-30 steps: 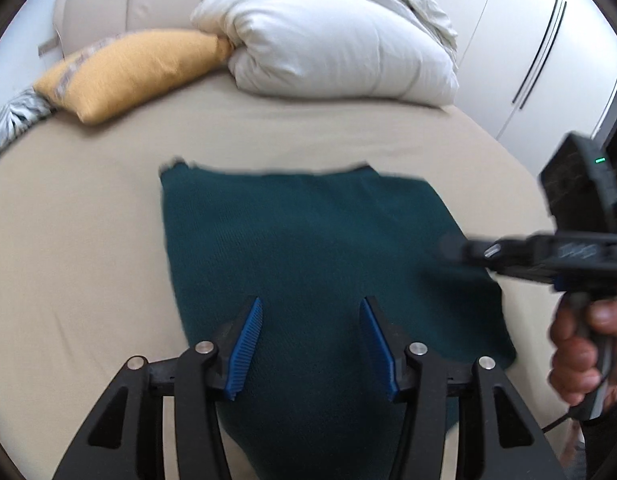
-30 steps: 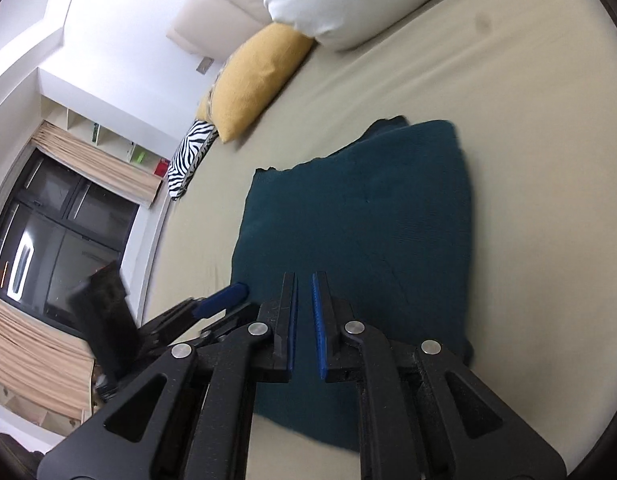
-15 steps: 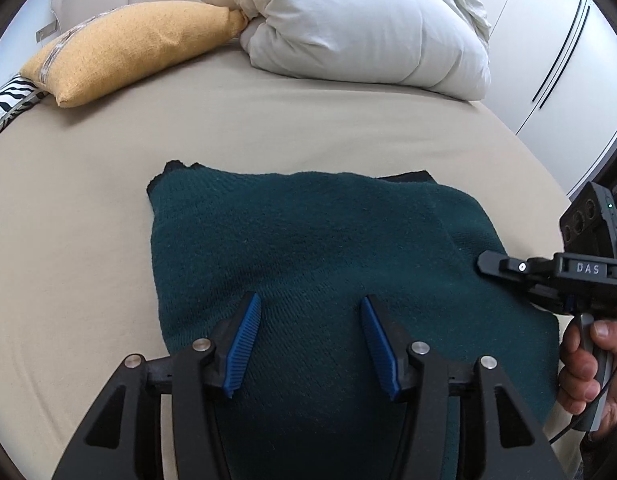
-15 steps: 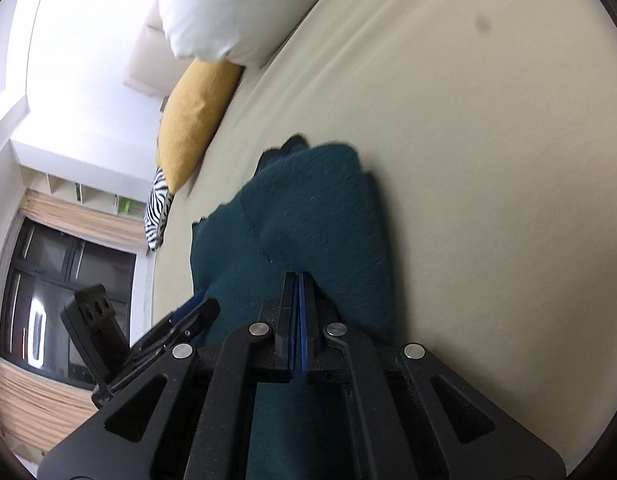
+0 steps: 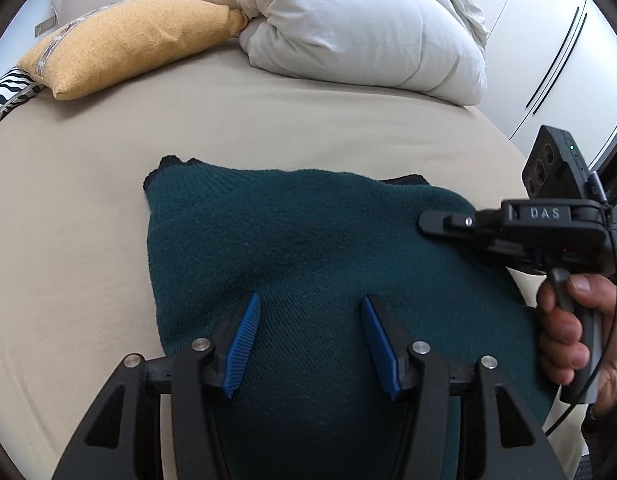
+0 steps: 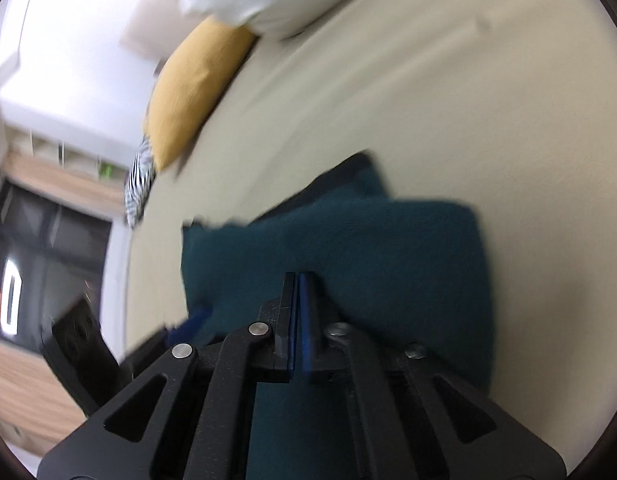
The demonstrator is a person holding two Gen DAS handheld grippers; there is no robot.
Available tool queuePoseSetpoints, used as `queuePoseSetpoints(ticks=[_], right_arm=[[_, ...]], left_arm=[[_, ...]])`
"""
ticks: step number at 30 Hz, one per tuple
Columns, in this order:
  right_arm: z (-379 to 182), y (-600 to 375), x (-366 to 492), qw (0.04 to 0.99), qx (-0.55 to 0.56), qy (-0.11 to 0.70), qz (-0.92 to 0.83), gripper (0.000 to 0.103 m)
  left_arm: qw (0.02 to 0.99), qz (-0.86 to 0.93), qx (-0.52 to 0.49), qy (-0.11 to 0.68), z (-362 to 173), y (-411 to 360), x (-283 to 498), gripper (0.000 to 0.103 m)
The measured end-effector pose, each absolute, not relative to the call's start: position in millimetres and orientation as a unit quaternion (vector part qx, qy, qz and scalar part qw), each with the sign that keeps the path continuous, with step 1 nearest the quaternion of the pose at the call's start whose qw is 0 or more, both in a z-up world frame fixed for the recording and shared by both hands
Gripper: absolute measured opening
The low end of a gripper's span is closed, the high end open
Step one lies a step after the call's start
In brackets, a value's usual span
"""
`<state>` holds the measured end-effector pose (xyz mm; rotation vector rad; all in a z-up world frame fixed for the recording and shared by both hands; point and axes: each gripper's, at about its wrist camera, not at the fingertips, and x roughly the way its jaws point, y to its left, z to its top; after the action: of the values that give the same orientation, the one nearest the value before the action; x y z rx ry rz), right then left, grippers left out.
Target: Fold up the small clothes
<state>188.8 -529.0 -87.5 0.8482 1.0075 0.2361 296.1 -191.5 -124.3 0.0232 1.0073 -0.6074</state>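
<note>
A dark teal knitted garment (image 5: pixel 300 248) lies folded on the beige bed sheet (image 5: pixel 88 216). It also shows in the right wrist view (image 6: pixel 388 256), blurred by motion. My left gripper (image 5: pixel 310 344) is open over the garment's near edge, with nothing between its blue pads. My right gripper (image 6: pixel 296 308) is shut with its pads together above the garment's right side. I see no cloth between them. From the left wrist view the right gripper (image 5: pixel 424 225) hovers over the garment's right part, held by a hand (image 5: pixel 568 340).
A yellow cushion (image 5: pixel 124 44) and a white folded duvet (image 5: pixel 356 28) lie at the head of the bed. A zebra-striped pillow (image 5: pixel 8 92) is at the far left. White wardrobe doors (image 5: pixel 556 52) stand to the right.
The right gripper closed fully and swung over the garment's right side. The garment's right part now lies folded over and more compact. The left gripper stayed open and moved slightly closer.
</note>
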Motion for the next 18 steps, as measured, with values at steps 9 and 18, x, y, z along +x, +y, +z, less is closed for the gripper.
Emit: queuePoseSetpoints(ticks=[9,18], right_arm=[[-71.8,-574.8,145.9,0.809,0.425,0.406,-0.006,0.006],[-36.4,-499.9,54.6,0.809,0.387,0.411,0.164,0.017]], left_arm=[[0.83,-0.29,-0.019,0.477,-118.2,-180.5,291.7,0.056],[0.868,-0.26,-0.004,0.424,-71.4,-138.8,200.3,0.049]])
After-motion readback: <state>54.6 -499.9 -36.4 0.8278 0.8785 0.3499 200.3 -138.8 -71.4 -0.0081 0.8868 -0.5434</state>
